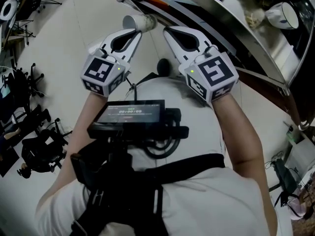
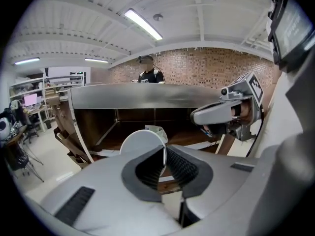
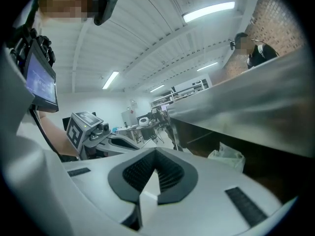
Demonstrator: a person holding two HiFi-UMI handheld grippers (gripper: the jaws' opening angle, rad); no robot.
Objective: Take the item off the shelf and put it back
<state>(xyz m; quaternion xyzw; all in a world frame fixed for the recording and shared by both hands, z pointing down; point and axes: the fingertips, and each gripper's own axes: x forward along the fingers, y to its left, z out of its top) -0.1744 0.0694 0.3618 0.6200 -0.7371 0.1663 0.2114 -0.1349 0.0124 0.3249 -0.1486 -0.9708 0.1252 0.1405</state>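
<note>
A white paper cup lies sideways at the tip of my left gripper, which is shut on its wall. In the left gripper view the cup shows its round end, with its edge pinched between the dark ribbed pads. The cup hangs in front of the open lower bay of the metal shelf. My right gripper is beside it, shut with nothing between its jaws. Both grippers are held close together, short of the shelf's edge.
A crumpled plastic bag lies inside the shelf's lower bay. White bowls stand on the shelf top. A person stands behind the shelf. Tripods and gear crowd the floor at left.
</note>
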